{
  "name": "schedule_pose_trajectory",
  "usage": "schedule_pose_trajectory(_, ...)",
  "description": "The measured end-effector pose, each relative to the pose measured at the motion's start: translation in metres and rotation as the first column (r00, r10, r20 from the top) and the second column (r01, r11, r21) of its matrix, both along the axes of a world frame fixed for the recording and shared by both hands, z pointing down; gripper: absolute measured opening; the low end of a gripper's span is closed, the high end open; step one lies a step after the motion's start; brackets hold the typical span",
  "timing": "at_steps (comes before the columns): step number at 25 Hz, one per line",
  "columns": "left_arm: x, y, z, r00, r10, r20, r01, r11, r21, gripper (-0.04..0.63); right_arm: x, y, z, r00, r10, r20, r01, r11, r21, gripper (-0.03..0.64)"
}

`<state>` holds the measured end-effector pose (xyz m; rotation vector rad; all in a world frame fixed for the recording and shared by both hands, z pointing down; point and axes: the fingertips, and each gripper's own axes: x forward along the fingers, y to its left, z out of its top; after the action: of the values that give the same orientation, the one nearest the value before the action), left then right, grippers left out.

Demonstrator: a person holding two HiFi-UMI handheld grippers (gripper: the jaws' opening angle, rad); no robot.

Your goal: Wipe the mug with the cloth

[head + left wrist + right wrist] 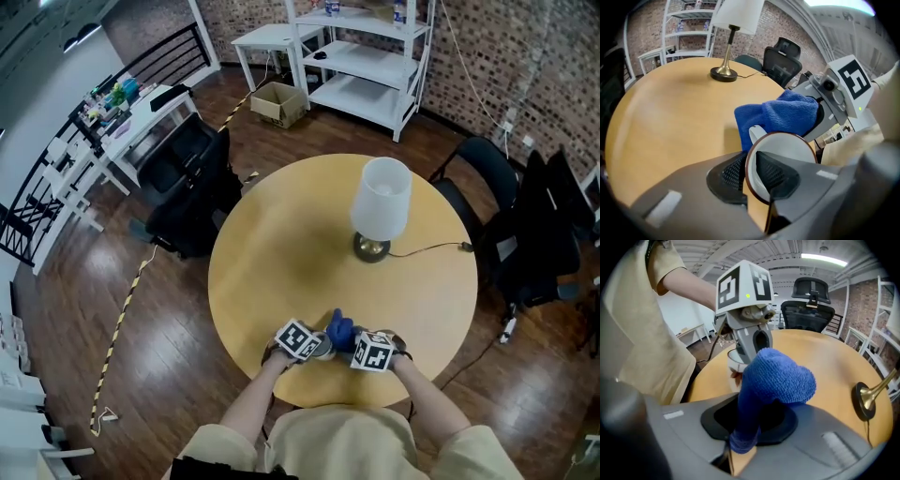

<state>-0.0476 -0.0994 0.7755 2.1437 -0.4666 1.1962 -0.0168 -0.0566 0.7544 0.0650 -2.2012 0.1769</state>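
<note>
Our left tool (750, 174) is clamped on the rim of the mug (790, 146), with one pad inside and one outside the wall. It's a thin pinch, so we'd say squeeze firmly and don't let the mug twist once the rubbing starts.

Our right tool (752, 423) is shut on the blue cloth (776, 376), which puffs out past the tips in a fat wad. That wad is up against the far side of the mug, by the handle. We can't quite tell if it's pressing or just beside it.

Best bet is to rub with the soft wad, not the hard tips, and turn the mug a bit at a time.

All this sits at the near edge of the surface (281, 253), with the lamp (380, 202) well apart.
</note>
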Motion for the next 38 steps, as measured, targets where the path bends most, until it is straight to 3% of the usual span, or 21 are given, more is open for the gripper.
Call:
schedule_pose_trajectory(4, -0.011, -0.007, 0.006, 0.981, -0.194, -0.014, 0.193, 0.980, -0.050, 0.049, -0.003, 0.014, -0.001, 0.998, 0.057, 0.027, -0.057, 0.998, -0.020, 0.080)
schedule_pose_trajectory(8, -0.013, -0.008, 0.006, 0.964, -0.266, 0.004, 0.265, 0.961, -0.075, 0.058, -0.007, 0.021, -0.004, 0.996, 0.090, 0.006, -0.090, 0.996, 0.005, 0.080)
schedule_pose_trajectory(12, -0.017, -0.009, 0.010, 0.928, -0.371, 0.024, 0.371, 0.921, -0.122, 0.057, -0.013, 0.030, -0.005, 0.998, 0.035, -0.043, -0.033, 0.999, 0.041, 0.080)
schedule_pose_trajectory(21, -0.021, -0.006, 0.009, 0.849, -0.528, 0.012, 0.517, 0.828, -0.217, 0.038, -0.030, 0.056, -0.001, 0.996, -0.035, -0.076, 0.036, 0.999, 0.008, 0.078)
schedule_pose_trajectory(27, -0.023, -0.003, 0.013, 0.817, -0.575, 0.038, 0.566, 0.788, -0.242, 0.032, -0.057, 0.065, 0.009, 0.999, 0.029, -0.037, -0.029, 1.000, 0.001, 0.078)
schedule_pose_trajectory(32, -0.025, -0.003, 0.014, 0.802, -0.595, 0.057, 0.588, 0.769, -0.249, 0.031, -0.063, 0.067, 0.016, 0.998, 0.003, -0.056, -0.003, 1.000, 0.001, 0.078)
schedule_pose_trajectory(38, -0.021, -0.003, 0.012, 0.811, -0.581, 0.061, 0.577, 0.781, -0.238, 0.032, -0.063, 0.076, 0.014, 1.000, 0.001, -0.020, -0.001, 0.999, -0.038, 0.078)
